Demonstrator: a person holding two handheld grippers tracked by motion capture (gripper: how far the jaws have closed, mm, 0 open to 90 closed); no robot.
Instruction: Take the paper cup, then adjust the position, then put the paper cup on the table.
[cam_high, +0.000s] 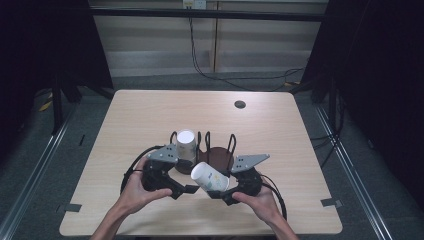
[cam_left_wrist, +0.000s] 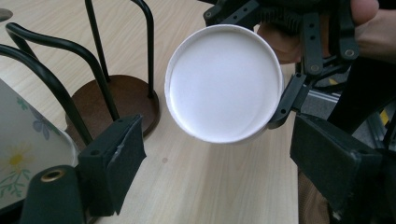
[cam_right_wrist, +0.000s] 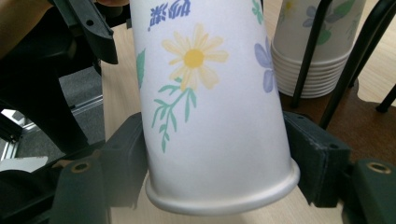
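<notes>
Cup (cam_right_wrist: 210, 93) | clamped in right gripper (cam_right_wrist: 215, 154) | left gripper (cam_left_wrist: 215, 168) wide open, facing cup base

The paper cup (cam_right_wrist: 210, 93) runs off the top edge of the right gripper view, so its base is unseen there, and its printed text is cut by that edge; the stack of cups (cam_right_wrist: 313, 42) behind it is cropped at the top and partly hidden by a black wire of the rack (cam_right_wrist: 310, 56); in the left gripper view another flowered cup (cam_left_wrist: 23, 154) is cut off by the left edge; the person's forearms leave the high view at the bottom.
</notes>
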